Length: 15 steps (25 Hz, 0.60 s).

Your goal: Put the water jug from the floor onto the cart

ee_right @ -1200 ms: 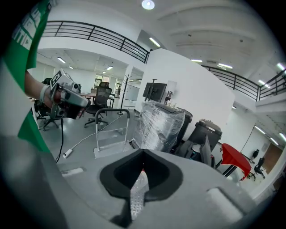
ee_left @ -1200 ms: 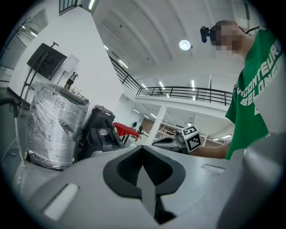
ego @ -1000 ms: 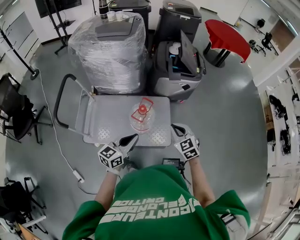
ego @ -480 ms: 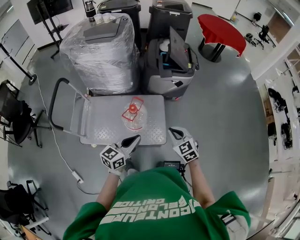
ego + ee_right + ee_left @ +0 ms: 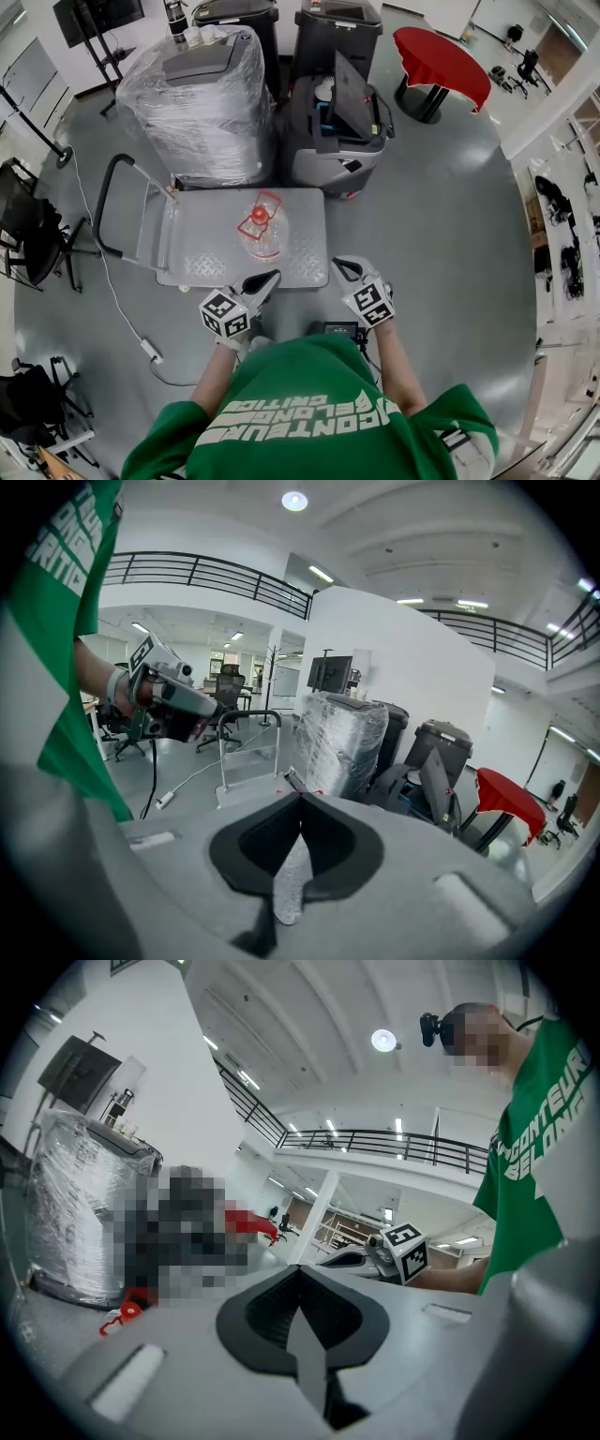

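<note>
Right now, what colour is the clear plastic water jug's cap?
Red cap, clearest in the head view.

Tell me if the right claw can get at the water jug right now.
Probably yes: the water jug stands unobstructed on the cart, and nothing lies between it and the right claw. The claw is shut and must open first.

Setting: open lab or workshop hall. Evidence: smooth grey poured floor [image 5: 450, 216]; black-railed upper gallery [image 5: 216, 574] under a high white ceiling; bulky grey machine wrapped in clear plastic film [image 5: 202, 103]; 2 tall dark grey cabinets [image 5: 339, 33] behind it; black screen on a wheeled stand [image 5: 330, 674]; black office chairs [image 5: 33, 239] at the edge; silver metal platform cart with a black loop handle [image 5: 300, 211].
</note>
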Tool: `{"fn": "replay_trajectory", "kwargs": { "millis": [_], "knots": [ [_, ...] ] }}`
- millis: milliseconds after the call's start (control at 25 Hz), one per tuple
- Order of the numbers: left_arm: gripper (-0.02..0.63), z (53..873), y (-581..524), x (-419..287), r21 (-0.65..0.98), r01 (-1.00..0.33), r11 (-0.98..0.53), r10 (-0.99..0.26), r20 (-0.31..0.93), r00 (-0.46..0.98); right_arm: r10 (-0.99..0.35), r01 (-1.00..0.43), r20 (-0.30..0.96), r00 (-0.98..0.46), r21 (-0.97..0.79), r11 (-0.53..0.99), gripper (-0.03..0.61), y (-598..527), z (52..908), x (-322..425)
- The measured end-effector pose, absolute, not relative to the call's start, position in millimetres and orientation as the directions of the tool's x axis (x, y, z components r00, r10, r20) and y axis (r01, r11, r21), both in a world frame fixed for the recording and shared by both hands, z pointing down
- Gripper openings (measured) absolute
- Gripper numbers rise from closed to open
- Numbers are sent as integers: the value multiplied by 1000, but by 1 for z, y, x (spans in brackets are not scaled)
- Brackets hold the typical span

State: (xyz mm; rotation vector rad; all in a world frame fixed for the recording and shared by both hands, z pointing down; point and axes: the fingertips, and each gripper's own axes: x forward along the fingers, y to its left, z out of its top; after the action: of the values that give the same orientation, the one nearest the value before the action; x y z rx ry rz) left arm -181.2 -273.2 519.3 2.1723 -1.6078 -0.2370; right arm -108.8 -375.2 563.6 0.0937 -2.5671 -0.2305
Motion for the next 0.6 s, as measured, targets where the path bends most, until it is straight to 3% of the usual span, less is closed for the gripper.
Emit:
{"fn": "replay_trajectory", "kwargs": {
  "millis": [600],
  "knots": [
    [9, 520, -270, -194, 432, -872, -230, -946, 113, 305, -114, 8, 546, -830, 217, 976, -8, -370, 567, -117]
  ]
}}
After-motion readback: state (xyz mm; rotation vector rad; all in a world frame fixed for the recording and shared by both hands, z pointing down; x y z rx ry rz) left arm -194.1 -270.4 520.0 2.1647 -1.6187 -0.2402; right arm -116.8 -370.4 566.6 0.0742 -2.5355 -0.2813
